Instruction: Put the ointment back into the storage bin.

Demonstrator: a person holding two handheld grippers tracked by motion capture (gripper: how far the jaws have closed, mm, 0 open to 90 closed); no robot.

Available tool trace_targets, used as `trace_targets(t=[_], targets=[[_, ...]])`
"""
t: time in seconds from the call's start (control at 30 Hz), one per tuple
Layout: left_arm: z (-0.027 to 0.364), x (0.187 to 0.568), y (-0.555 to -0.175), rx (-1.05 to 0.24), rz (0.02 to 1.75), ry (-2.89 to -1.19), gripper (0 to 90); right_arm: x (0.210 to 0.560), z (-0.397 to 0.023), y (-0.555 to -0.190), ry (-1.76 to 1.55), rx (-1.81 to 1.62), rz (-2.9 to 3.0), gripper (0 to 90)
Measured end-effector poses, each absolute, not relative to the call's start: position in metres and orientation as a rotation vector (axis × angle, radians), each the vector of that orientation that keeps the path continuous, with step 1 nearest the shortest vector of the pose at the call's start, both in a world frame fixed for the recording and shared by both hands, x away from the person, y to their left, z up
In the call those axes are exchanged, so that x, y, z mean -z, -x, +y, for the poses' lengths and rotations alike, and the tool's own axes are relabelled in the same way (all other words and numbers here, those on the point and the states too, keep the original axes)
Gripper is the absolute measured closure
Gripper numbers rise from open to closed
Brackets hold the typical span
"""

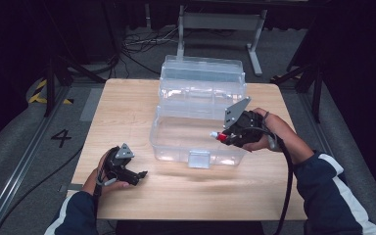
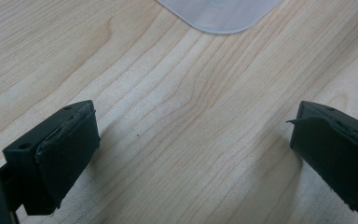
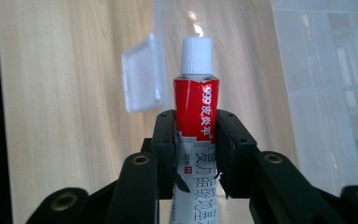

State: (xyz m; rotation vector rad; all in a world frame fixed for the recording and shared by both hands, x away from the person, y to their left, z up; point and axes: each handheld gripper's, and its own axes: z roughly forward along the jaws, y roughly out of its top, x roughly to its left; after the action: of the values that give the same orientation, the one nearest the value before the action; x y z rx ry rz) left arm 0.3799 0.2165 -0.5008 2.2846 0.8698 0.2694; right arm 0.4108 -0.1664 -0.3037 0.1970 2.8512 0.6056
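Ointment tube (image 3: pixel 196 107) pinched in right gripper (image 3: pixel 196 140), held over open clear box (image 1: pixel 198 122).
Red-and-white tube, white ribbed cap, crinkled skin; likely light, soft, easily dented, so grip mid-body, gently, clear of cap. Left gripper (image 1: pixel 139 174) low over tabletop (image 2: pixel 168 116), jaws spread wide, nothing between.

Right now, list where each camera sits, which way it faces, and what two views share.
High view: above the person's side, facing forward and down on the table; both forearms, left gripper, right gripper.
Left gripper view: on that gripper, facing wood; open black jaws.
Right gripper view: on that gripper; jaws clamp the red-and-white tube.
Shared: the tube and clear plastic box show in the high and right gripper views.
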Motion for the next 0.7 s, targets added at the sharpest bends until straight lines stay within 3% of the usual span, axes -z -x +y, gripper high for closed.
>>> trace_targets(t=[0.7], targets=[[0.216, 0.501, -0.38, -0.269, 0.87, -2.285, 1.5, 0.318, -0.149, -0.45, -0.245, -0.51, 2.866, 71.0]])
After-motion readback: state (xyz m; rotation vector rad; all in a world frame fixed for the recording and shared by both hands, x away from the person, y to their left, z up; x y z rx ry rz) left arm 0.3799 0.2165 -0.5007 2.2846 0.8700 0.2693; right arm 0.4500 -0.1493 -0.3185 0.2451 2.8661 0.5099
